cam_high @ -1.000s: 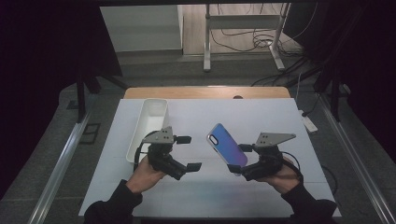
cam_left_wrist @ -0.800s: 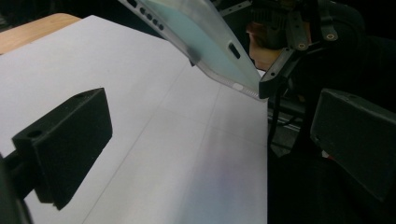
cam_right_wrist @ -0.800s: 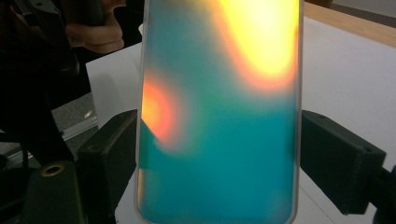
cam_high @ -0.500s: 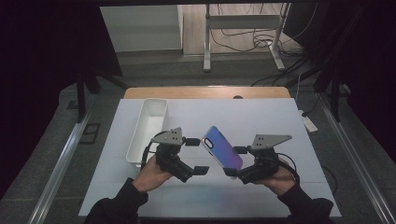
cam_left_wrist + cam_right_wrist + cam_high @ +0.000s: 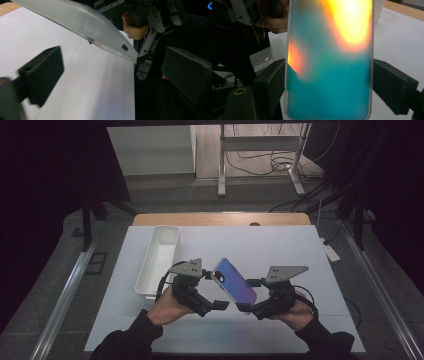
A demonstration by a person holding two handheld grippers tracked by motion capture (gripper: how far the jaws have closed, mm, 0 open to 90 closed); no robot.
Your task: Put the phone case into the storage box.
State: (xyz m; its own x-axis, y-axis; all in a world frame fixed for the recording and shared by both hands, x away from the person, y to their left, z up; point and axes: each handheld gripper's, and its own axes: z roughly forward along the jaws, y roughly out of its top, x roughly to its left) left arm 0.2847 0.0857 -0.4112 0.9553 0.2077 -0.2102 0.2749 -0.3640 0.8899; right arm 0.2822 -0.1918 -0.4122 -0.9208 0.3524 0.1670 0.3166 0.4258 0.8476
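A phone case (image 5: 234, 281) with a blue-violet sheen hangs tilted above the white table (image 5: 280, 250); in the right gripper view the case (image 5: 329, 50) glows teal and orange. My right gripper (image 5: 247, 295) is shut on its lower end, one pad against each long edge (image 5: 329, 85). My left gripper (image 5: 215, 290) faces it from the left. Its jaws have just been closing a little, and they stand apart beside the case's upper end. In the left gripper view the pale case (image 5: 82, 22) slants above and beyond the two jaws (image 5: 112, 67), and no pad touches it.
A long white tray (image 5: 160, 255) lies on the table's left half, just behind my left hand. A wooden edge (image 5: 220, 218) runs along the far side. Bare table lies to the right and behind the grippers.
Both hands have drawn together. The left gripper has moved right toward the case, and the right gripper has brought the case a little left and lower.
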